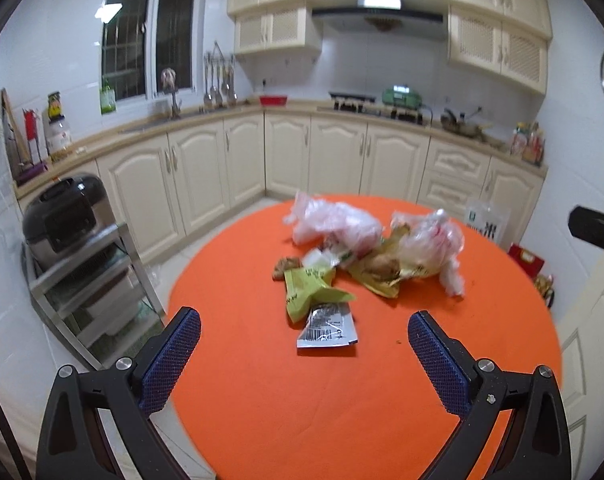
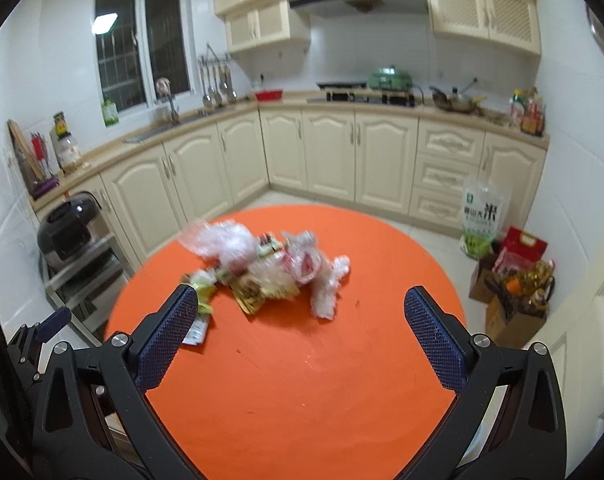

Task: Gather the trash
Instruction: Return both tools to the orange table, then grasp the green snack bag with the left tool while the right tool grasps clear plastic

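Observation:
A heap of trash lies on the round orange table (image 1: 262,400): two crumpled clear plastic bags (image 1: 333,224) (image 1: 433,240), a yellow-green wrapper (image 1: 305,288), a silver wrapper (image 1: 327,328), a brown-gold wrapper (image 1: 381,272) and brown scraps (image 1: 284,268). My left gripper (image 1: 303,336) is open and empty, above the table with the silver wrapper between its fingers' line of sight. My right gripper (image 2: 302,316) is open and empty, short of the heap; the plastic bags (image 2: 230,244) and the gold wrapper (image 2: 254,292) lie ahead of it on the table (image 2: 302,380).
A rice cooker (image 1: 62,216) sits on a metal shelf to the table's left. Cream cabinets and a counter (image 1: 333,152) run along the back. A rice bag (image 2: 483,212), a red box (image 2: 523,244) and cartons stand on the floor at the right.

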Demonstrator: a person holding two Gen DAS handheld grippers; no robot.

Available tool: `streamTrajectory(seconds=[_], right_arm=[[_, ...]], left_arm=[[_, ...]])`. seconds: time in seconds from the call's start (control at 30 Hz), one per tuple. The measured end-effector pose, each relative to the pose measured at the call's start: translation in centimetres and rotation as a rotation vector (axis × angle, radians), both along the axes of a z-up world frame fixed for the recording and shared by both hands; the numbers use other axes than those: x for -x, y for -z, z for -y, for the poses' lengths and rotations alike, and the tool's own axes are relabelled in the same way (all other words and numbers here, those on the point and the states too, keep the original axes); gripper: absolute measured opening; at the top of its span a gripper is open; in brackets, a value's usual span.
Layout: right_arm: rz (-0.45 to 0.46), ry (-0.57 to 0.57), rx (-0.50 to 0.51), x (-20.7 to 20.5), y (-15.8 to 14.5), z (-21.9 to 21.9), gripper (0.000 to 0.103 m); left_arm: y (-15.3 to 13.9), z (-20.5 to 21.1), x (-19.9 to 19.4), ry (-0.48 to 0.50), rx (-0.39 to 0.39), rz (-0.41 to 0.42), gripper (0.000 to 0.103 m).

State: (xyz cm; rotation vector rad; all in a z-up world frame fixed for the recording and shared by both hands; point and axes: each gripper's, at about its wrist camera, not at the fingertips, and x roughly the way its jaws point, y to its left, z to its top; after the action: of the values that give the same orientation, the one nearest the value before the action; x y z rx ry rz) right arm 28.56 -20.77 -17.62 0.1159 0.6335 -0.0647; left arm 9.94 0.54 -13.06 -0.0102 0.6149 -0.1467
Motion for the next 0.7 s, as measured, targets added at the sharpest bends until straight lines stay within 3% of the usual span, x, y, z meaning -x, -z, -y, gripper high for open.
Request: streamTrajectory(seconds=[0.23,0.47,0.7], right_arm=[[-0.138,0.033,-0.029,-3.4,5.1,2.7,0.103],[-0.221,0.026,-0.035,-6.9,8.6,4.0,0.103],[-0.288,0.019,-0.015,-11.4,12.4,4.7,0.102]], left_arm=[[2.4,2.7,-8.4,0.024,-0.03,-0.071,0.102],[3.9,4.7,-17.0,0.001,-0.045,-0.147,0.102],[4.6,5.8,-24.5,-0.026,0.002,-0.225,0.099]])
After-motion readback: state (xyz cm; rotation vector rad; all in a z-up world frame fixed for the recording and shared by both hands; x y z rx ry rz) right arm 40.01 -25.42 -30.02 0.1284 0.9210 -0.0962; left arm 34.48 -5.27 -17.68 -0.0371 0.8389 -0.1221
